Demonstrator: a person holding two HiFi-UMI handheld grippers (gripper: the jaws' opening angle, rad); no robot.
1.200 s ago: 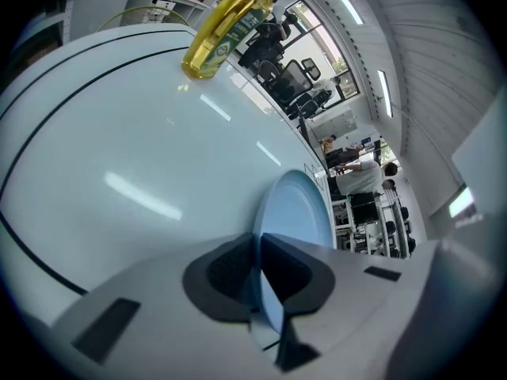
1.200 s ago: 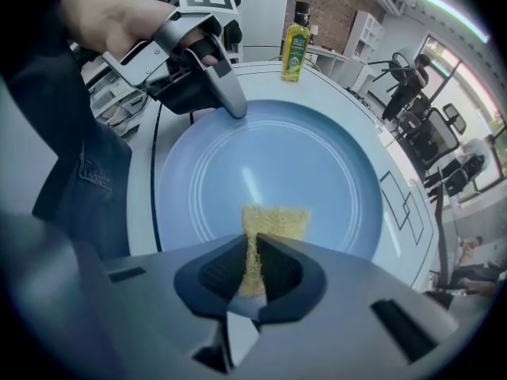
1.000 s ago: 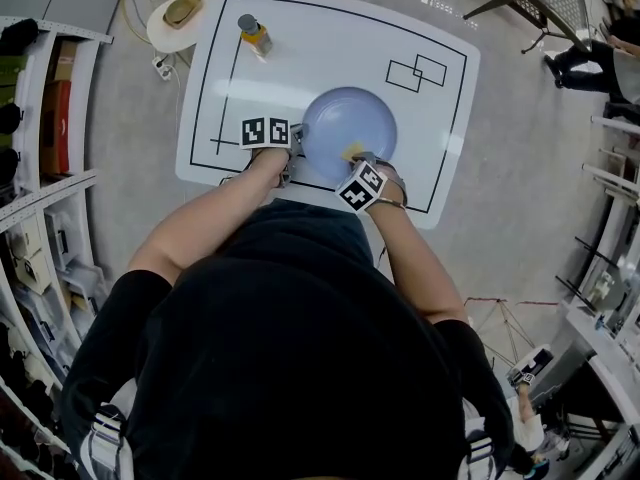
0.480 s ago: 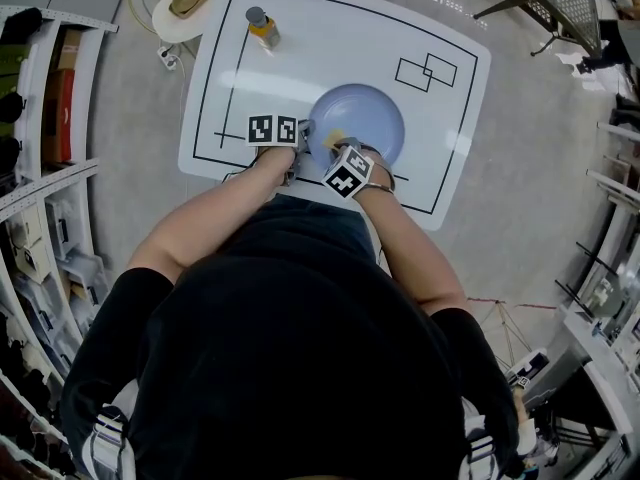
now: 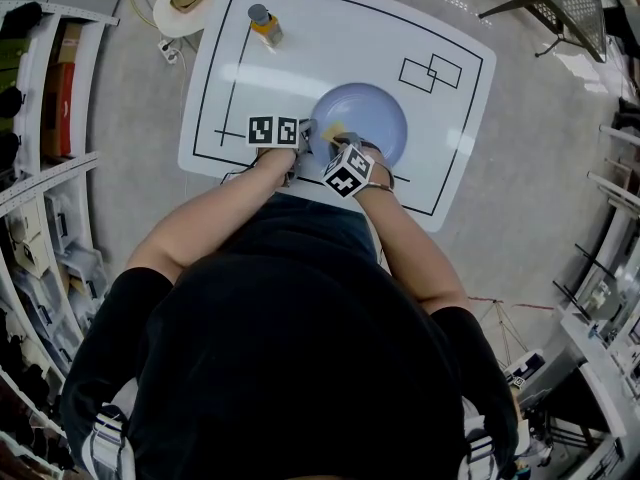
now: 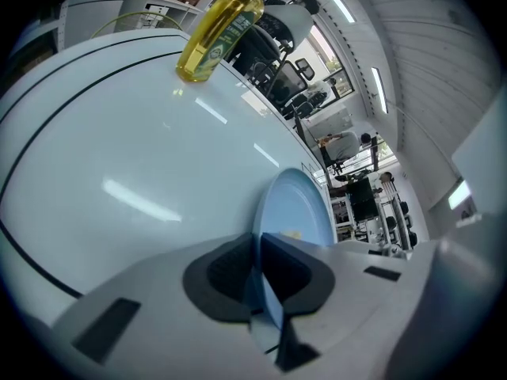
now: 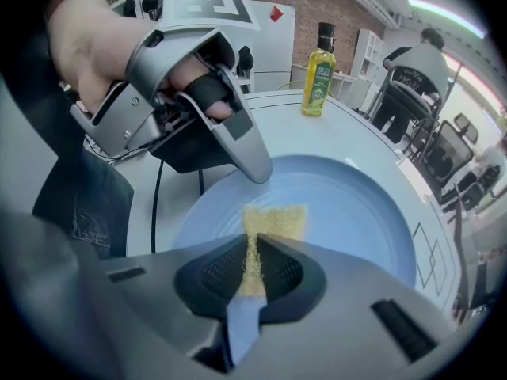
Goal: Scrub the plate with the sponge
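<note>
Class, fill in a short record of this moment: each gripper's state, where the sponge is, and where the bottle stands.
left gripper: shut on the rim of the plate
right gripper: shut on the sponge
sponge: on the plate, close to the left gripper
yellow bottle: upright near the far left corner of the table, apart from the plate
</note>
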